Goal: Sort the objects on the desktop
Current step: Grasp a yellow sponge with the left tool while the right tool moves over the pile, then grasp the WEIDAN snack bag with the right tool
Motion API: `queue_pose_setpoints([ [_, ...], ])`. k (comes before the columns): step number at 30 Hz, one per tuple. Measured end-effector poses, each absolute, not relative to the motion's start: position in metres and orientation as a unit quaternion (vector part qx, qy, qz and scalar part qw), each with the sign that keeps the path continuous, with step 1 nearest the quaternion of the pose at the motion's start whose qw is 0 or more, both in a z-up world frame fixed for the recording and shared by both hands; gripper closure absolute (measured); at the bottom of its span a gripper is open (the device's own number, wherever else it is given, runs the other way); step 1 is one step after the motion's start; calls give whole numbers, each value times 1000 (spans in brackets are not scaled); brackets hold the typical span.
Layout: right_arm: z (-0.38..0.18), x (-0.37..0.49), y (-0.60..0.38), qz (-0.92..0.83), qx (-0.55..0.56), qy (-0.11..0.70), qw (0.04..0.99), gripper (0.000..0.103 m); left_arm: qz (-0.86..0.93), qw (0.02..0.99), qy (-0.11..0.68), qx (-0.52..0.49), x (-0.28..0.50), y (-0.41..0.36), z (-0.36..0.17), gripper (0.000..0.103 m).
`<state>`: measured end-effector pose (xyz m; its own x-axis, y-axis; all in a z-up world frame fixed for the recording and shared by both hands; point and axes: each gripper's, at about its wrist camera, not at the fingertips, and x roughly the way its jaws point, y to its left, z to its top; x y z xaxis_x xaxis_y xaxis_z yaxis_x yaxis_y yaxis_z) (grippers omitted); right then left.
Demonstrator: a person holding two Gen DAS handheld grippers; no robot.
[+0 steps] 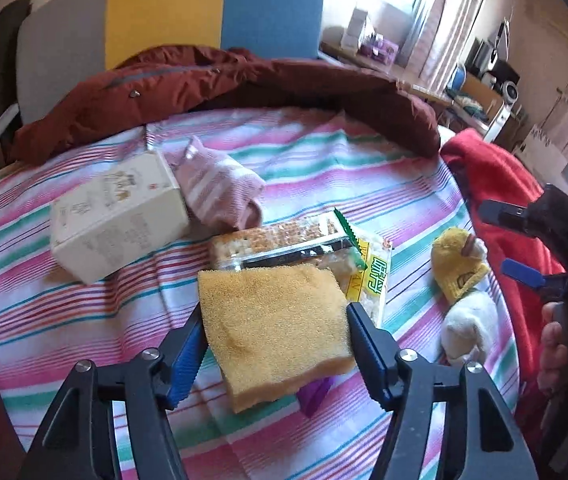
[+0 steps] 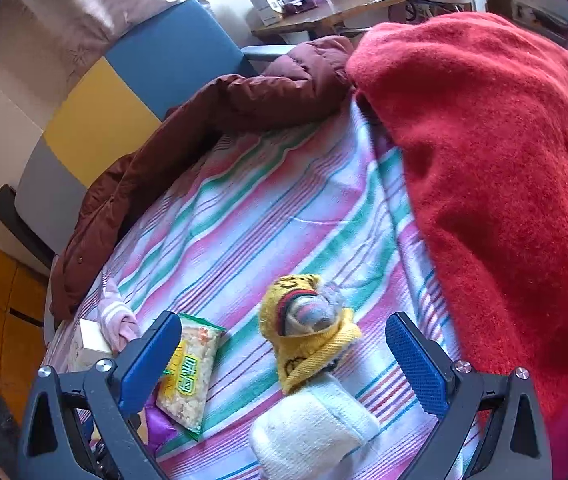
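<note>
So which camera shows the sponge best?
The left wrist view: the sponge fills the centre, between the left gripper's fingers. The right wrist view shows none of it.

Soft cloth, porous foam, glossy wrapper

The sponge (image 1: 274, 332) looks rough and porous; the snack packet (image 2: 190, 380) is glossy plastic; the box (image 1: 118, 216) is matt card; the socks (image 2: 308, 344) are knitted; the blanket (image 2: 504, 184) is fuzzy; the striped bedsheet (image 2: 264, 216) is smooth woven cloth.

The left gripper (image 1: 274, 344) has its blue pads pressed against both sides of the yellow sponge (image 1: 272, 320), holding it. The right gripper (image 2: 284, 364) hangs to the sponge's right, fingers spread wide, holding nothing.
</note>
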<state>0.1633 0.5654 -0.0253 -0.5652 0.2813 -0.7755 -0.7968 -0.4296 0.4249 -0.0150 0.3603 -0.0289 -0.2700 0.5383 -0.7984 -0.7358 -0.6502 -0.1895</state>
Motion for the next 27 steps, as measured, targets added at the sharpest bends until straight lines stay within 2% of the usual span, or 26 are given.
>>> queue_pose_setpoints([
  [6, -9, 147, 545, 835, -298, 369, 278, 0, 806, 398, 81, -430, -8, 322, -14, 36],
  [14, -29, 98, 510, 840, -392, 310, 211, 0, 814, 365, 101, -440, 4, 280, -28, 36],
  [22, -64, 55, 497, 806, -471, 266, 240, 0, 809, 347, 103, -463, 7, 256, -50, 36],
  [25, -76, 42, 493, 794, -495, 239, 259, 2, 807, 345, 99, -468, 6, 255, -55, 36],
  [27, -78, 38, 492, 794, -499, 220, 269, 8, 805, 344, 93, -475, 5, 255, -60, 36],
])
